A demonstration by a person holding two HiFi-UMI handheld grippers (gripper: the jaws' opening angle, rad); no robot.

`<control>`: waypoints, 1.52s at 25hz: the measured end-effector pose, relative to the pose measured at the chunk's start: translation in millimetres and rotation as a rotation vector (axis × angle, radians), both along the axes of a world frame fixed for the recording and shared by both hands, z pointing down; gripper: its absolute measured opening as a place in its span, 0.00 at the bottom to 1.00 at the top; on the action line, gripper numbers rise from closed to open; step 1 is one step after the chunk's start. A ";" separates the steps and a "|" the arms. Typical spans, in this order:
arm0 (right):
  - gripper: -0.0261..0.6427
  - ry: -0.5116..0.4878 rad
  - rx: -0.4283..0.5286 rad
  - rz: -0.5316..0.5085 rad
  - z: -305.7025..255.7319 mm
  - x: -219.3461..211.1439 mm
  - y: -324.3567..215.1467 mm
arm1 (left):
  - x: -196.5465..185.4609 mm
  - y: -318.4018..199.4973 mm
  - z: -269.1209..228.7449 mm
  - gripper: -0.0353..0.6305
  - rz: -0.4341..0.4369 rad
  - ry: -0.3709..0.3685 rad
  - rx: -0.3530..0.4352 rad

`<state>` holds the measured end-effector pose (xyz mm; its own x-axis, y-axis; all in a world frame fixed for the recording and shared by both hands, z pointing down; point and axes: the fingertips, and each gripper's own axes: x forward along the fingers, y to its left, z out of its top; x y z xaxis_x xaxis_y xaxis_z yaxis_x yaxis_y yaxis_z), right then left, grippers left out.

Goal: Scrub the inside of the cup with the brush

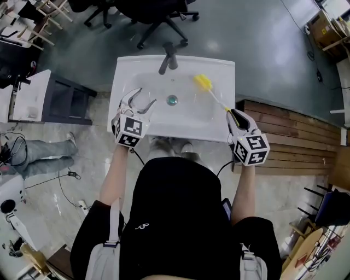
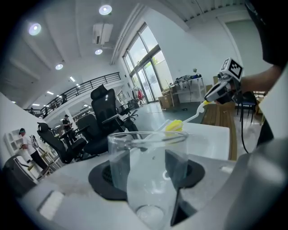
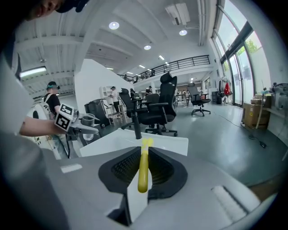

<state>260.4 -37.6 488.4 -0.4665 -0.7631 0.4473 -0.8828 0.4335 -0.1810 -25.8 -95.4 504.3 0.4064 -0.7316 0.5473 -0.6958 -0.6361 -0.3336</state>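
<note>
A clear glass cup [image 2: 147, 175] stands upright between the jaws of my left gripper [image 2: 148, 164], which is shut on it. In the head view this left gripper [image 1: 139, 101] hovers over the left side of the white sink [image 1: 219, 123]. My right gripper [image 1: 233, 114] at the sink's right edge is shut on the yellow handle [image 3: 143, 173] of the brush. Its thin white stem runs to a yellow sponge head [image 1: 202, 82] over the basin's back right. The brush head [image 2: 173, 126] is apart from the cup, beyond its rim. From the right gripper view the cup [image 3: 88, 120] shows at far left.
A dark faucet [image 1: 168, 58] rises at the sink's back edge, and the drain [image 1: 172, 100] lies mid-basin. A wooden slatted bench [image 1: 290, 136] is to the right, a grey cabinet [image 1: 65, 101] to the left. Office chairs [image 1: 158, 16] stand behind the sink.
</note>
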 end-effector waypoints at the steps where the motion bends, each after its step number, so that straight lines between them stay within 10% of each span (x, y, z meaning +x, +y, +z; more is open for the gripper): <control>1: 0.11 -0.001 -0.002 0.029 2.2 4.1 -2.0 | 0.0 0.4 0.5 0.46 -0.004 0.008 -0.002; 38: 0.12 0.319 -0.139 0.441 114.0 33.9 -24.1 | -37.5 1.5 7.6 0.46 -0.088 0.057 -0.041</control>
<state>294.3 -61.7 602.4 0.0584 -0.7791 0.6242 -0.9954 0.0018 0.0954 -63.3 -94.0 511.9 0.3726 -0.7436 0.5551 -0.7667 -0.5837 -0.2672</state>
